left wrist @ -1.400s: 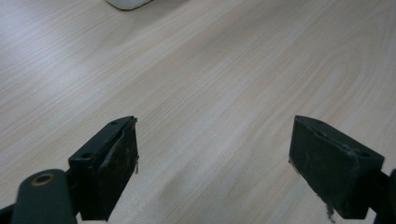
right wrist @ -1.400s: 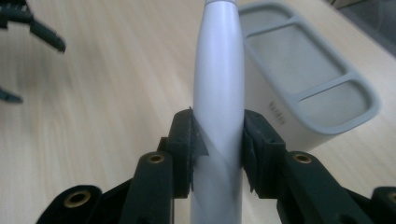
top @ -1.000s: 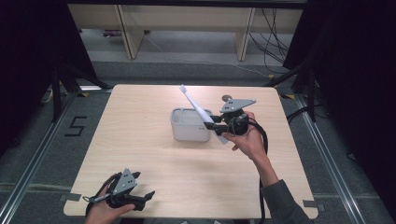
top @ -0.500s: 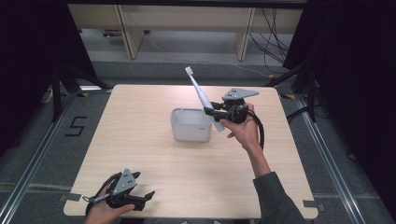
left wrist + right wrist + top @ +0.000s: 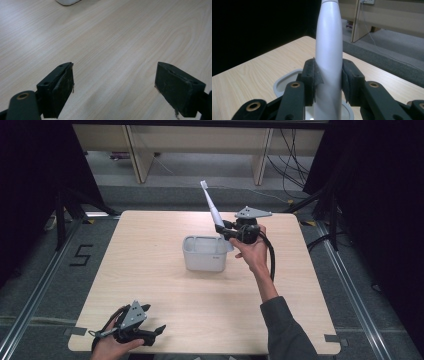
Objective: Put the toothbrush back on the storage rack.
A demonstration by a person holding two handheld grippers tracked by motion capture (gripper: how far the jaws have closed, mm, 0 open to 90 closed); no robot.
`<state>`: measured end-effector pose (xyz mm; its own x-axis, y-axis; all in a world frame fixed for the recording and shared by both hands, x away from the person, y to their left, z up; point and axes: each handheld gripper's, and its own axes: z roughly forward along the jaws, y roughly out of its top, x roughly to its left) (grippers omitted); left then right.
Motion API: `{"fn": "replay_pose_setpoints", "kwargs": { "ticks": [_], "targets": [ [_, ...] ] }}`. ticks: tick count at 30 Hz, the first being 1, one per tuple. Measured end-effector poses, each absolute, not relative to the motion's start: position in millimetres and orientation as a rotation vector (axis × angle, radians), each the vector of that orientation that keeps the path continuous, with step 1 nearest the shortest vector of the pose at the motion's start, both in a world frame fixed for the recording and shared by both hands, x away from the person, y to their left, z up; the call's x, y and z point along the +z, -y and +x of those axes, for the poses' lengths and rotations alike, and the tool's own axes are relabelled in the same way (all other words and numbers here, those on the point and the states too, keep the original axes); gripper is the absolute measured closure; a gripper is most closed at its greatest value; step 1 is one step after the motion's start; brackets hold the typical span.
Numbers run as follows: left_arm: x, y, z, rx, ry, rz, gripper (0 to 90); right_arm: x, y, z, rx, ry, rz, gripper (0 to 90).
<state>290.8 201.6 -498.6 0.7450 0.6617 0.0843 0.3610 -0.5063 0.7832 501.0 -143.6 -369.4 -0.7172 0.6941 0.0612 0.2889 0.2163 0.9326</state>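
Right tool pinches white electric toothbrush mid-handle, tilted, lower end just above white tub. Left tool, jaws spread, rests near surface front edge.

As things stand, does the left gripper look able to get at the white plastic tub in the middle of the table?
Probably yes. The left gripper sits open at the near table edge, with bare wooden tabletop between it and the white plastic tub. The white electric toothbrush, clamped in the right gripper, stands over the tub's far right side.

L tool agape, R tool clamped
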Motion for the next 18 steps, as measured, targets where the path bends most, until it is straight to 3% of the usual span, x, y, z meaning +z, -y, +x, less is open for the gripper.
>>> {"fn": "replay_pose_setpoints", "kwargs": {
  "ticks": [18],
  "targets": [
    [-498.4, -200.7, 290.1, 0.477, -0.763, 2.139, 15.1, -384.2, 134.2, 518.5, 1.556, -2.049, 0.981, 66.8]
  ]
}}
